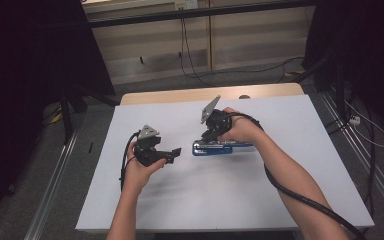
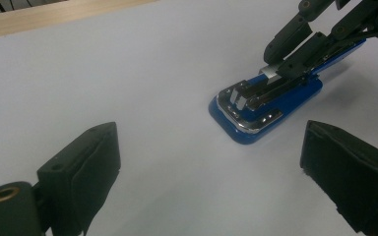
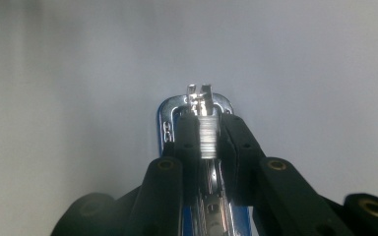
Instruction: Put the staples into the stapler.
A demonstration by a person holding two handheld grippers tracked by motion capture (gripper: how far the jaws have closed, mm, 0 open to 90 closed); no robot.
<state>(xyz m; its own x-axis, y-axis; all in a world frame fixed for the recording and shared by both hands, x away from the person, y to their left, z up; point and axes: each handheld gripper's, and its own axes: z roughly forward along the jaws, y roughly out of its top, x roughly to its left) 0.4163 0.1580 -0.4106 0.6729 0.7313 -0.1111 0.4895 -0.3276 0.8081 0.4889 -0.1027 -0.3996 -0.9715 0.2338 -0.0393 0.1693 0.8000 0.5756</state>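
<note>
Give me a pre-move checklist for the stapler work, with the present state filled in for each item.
1. Right hand-held gripper closed on the stapler: ok, its jaws clamp the metal strip on top.
2. Stapler flat on the white table: ok, the blue base rests on the surface.
3. Left hand-held gripper free: ok, jaws wide apart with nothing between them.
4. Left hand-held gripper apart from the stapler: ok, a gap of bare table lies between them.
5. Grip centred on the strip: ok in the right gripper view, a jaw on each side.
6. Staples loaded: cannot tell.
</note>
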